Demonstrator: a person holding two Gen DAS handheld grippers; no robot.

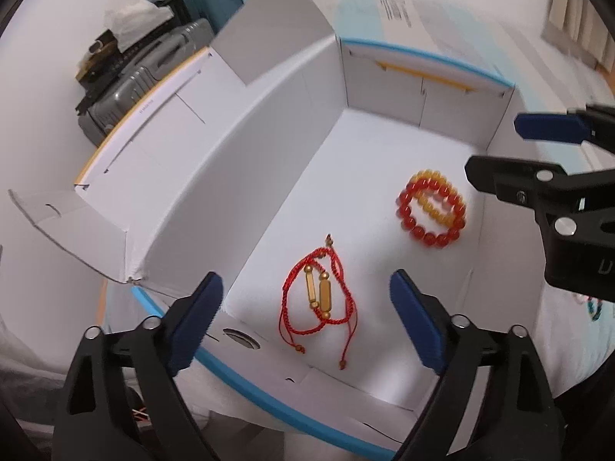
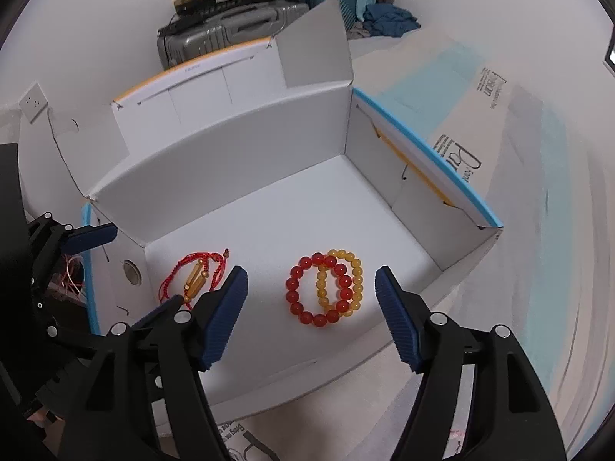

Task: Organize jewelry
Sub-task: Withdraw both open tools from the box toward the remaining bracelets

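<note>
Judging by the layout, most sorting looks done: the red cord bracelets (image 1: 317, 296) and the bead bracelets (image 2: 324, 288) lie apart on the floor of the white box (image 2: 230, 146). Both the left gripper (image 1: 305, 319) and right gripper (image 2: 311, 311) hover above it, jaws spread wide, holding nothing. Suitcases (image 2: 230, 23) stand behind the box; nothing blocks it.

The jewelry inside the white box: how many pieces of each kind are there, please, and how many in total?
Red cord bracelets with gold tube beads: 2
Red bead bracelet: 1
Yellow bead bracelet: 1
Total: 4 pieces, all lying on the floor of the white box. The two bead bracelets overlap; the two cord bracelets lie tangled together.
</note>
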